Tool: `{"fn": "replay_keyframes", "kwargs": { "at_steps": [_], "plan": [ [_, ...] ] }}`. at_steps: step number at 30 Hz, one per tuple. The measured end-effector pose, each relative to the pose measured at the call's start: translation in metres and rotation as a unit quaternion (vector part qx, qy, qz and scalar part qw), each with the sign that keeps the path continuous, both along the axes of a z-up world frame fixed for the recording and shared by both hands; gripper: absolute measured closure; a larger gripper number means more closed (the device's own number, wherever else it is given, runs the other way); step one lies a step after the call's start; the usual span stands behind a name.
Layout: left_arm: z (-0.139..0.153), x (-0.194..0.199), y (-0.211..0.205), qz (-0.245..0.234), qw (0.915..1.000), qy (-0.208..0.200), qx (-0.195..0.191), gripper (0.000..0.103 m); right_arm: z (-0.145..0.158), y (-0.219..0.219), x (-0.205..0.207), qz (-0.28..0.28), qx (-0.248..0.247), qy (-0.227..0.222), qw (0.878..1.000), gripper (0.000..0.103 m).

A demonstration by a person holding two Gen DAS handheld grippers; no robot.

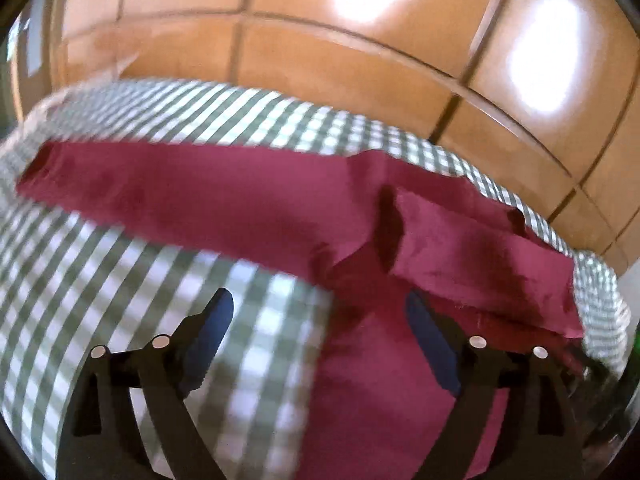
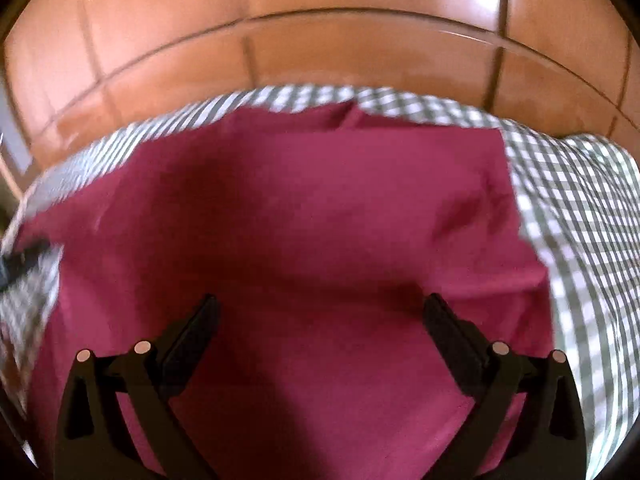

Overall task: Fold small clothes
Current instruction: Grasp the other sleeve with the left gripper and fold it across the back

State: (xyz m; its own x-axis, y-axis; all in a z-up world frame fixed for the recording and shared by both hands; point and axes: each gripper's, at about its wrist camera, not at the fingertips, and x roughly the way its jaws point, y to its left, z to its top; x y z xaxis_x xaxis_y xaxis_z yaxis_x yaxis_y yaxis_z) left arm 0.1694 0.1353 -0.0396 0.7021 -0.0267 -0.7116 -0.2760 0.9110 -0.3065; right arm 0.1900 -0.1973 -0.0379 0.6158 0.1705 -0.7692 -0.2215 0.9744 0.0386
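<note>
Left wrist view: we see our left hand-held gripper (image 1: pixel 320 312) with its jaws spread wide and nothing between them. Its left finger hangs over the green-and-white checked cloth (image 1: pixel 120 280) that covers the worktop; its right finger sits over the maroon garment (image 1: pixel 200 196). The garment lies on the checked cloth as a long band running across the frame, with a folded flap (image 1: pixel 480 256) raised and creased toward the right end. We cannot tell whether the fingers touch the fabric. Beyond the worktop edge lies an orange tiled floor (image 1: pixel 320 52) with bright patches of reflected light. The picture is blurred.

Right wrist view: our right hand-held gripper (image 2: pixel 320 312) is likewise spread wide and grasps nothing. Both fingers sit over the maroon garment (image 2: pixel 320 208), which fills the middle of the frame as a broad, mostly flat panel. The checked cloth (image 2: pixel 580 200) shows along the far edge and down the right side. The tiled floor (image 2: pixel 320 52) lies beyond. At the far left edge a dark shape is too blurred to identify.
</note>
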Motion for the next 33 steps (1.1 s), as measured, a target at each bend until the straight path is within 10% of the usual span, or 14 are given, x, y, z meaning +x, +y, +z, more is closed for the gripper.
{"fn": "replay_keyframes", "kwargs": {
  "at_steps": [9, 16, 26, 28, 31, 33],
  "plan": [
    [-0.022, -0.065, 0.120, 0.111, 0.9856, 0.001, -0.127, 0.016, -0.020, 0.016, -0.029, -0.001, -0.025, -0.011, 1.000, 0.002],
    [-0.022, -0.105, 0.240, 0.252, 0.9480, -0.023, -0.194, 0.018, -0.018, 0.009, -0.032, 0.001, -0.010, -0.005, 1.000, 0.002],
    [-0.036, -0.088, 0.329, 0.305, 0.9125, -0.030, -0.271, 0.048, -0.017, 0.011, -0.034, 0.000, -0.021, -0.008, 1.000, 0.002],
    [-0.037, -0.084, 0.336, 0.306, 0.9121, -0.029, -0.271, 0.054, -0.017, 0.011, -0.033, 0.000, -0.023, -0.008, 1.000, 0.002],
    [-0.038, -0.072, 0.340, 0.294, 0.9231, -0.006, -0.248, 0.095, -0.018, 0.011, -0.033, 0.001, -0.024, -0.008, 1.000, 0.002],
    [-0.034, -0.072, 0.335, 0.286, 0.9290, -0.007, -0.235, 0.095, -0.018, 0.011, -0.033, 0.001, -0.023, -0.008, 1.000, 0.002]
  ]
}}
